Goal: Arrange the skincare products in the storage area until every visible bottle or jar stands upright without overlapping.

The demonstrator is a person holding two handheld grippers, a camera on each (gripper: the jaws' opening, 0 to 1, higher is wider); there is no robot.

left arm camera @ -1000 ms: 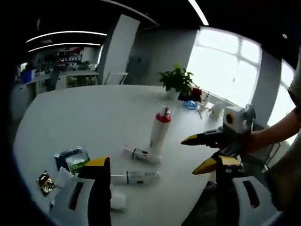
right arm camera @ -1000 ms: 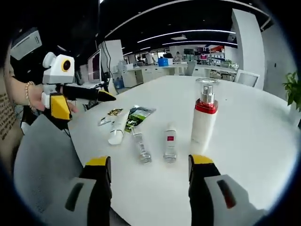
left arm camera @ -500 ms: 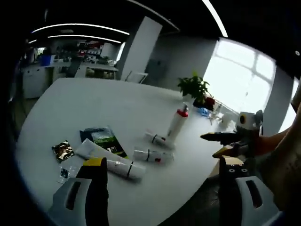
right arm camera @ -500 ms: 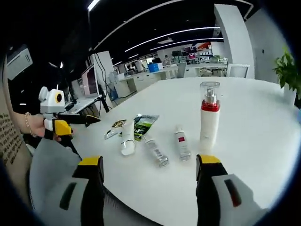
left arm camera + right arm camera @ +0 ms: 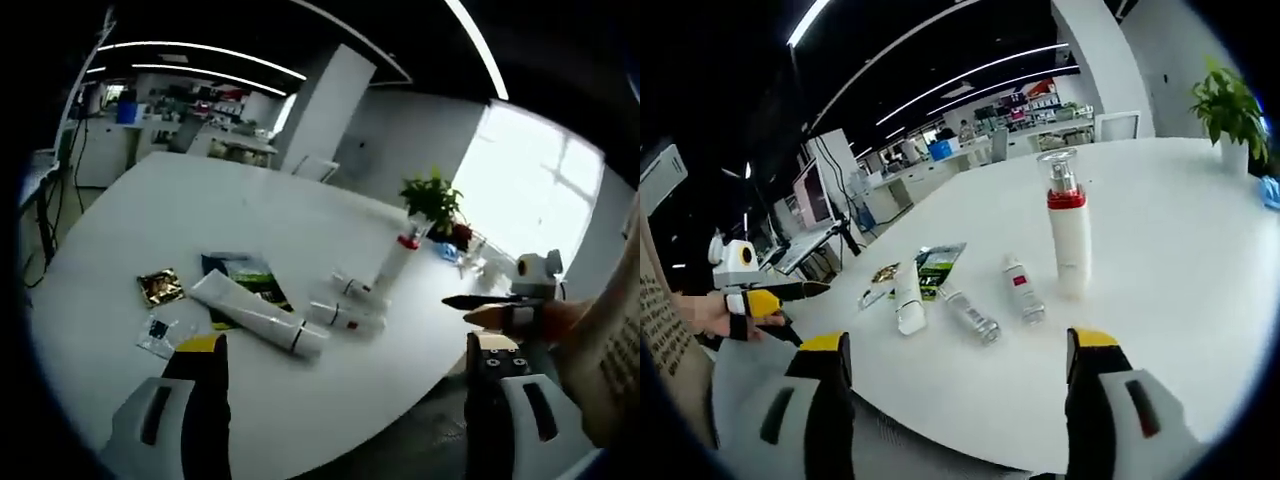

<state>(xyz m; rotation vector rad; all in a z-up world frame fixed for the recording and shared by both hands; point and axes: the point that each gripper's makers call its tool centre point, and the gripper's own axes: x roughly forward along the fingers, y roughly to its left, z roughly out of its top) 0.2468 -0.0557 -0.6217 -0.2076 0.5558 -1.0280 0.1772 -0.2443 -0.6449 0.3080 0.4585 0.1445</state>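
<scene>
A tall white pump bottle (image 5: 1068,235) with a red collar stands upright on the white table (image 5: 1160,200). Beside it lie a small bottle with a red label (image 5: 1022,290), a clear small bottle (image 5: 970,315) and a white tube (image 5: 908,298), all on their sides. The left gripper view has the same tall bottle (image 5: 395,265), two lying bottles (image 5: 346,316) (image 5: 351,287) and the tube (image 5: 255,312). My left gripper (image 5: 350,375) is open and empty, short of the table edge. My right gripper (image 5: 960,370) is open and empty too, well back from the bottles.
A green sachet (image 5: 938,262), a gold sachet (image 5: 160,287) and a small clear packet (image 5: 160,333) lie flat near the tube. A potted plant (image 5: 432,200) stands at the table's far side. The other gripper, held in a hand, shows off the table edge (image 5: 765,298) (image 5: 510,300).
Both views have drawn back from the table, so the products look smaller and farther. The bottles, tube and sachets lie where they were. Both grippers stay open.
</scene>
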